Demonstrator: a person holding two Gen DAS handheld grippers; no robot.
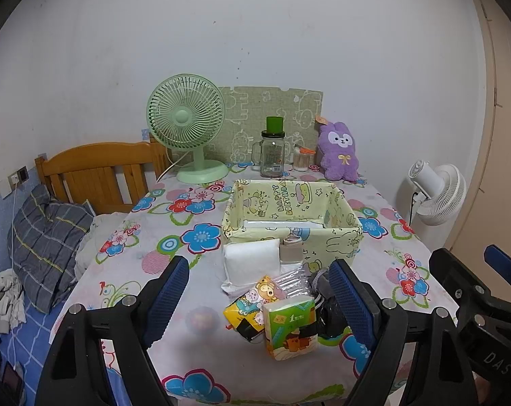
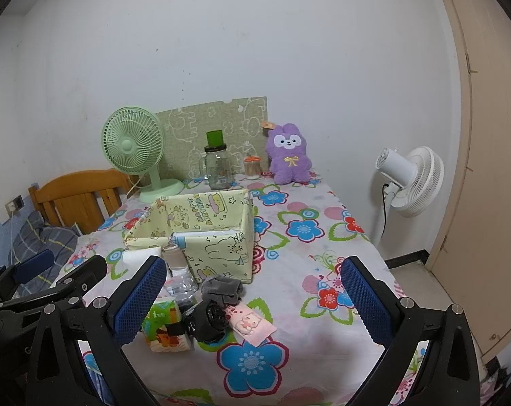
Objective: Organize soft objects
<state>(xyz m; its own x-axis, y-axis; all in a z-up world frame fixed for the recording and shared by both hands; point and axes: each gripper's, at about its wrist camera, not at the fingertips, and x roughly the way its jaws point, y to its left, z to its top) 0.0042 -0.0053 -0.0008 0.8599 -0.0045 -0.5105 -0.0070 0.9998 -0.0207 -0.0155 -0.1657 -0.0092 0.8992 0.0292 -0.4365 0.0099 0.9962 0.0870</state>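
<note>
A yellow fabric basket [image 1: 336, 237] [image 2: 221, 247] stands mid-table with a flat white packet inside. In front of it lies a pile: a white cushion [image 1: 252, 258], a green tissue pack [image 1: 289, 328] [image 2: 164, 324], a yellow cartoon pack [image 1: 248, 308], a clear wrapper [image 1: 291, 282], a grey cloth [image 2: 221, 289], a black bundle [image 2: 209, 319] and a pink pack [image 2: 252, 326]. My left gripper [image 1: 258, 296] is open above the pile. My right gripper [image 2: 255, 297] is open just right of it. A purple plush [image 1: 338, 152] [image 2: 289, 159] sits at the back.
At the back stand a green desk fan [image 1: 187, 128] [image 2: 133, 149], a glass jar with green lid [image 1: 272, 152] [image 2: 218, 165], a small toothpick jar [image 1: 302, 159] and a green board. A white floor fan [image 2: 411, 182] stands right; a bed with wooden headboard [image 1: 99, 176] lies left.
</note>
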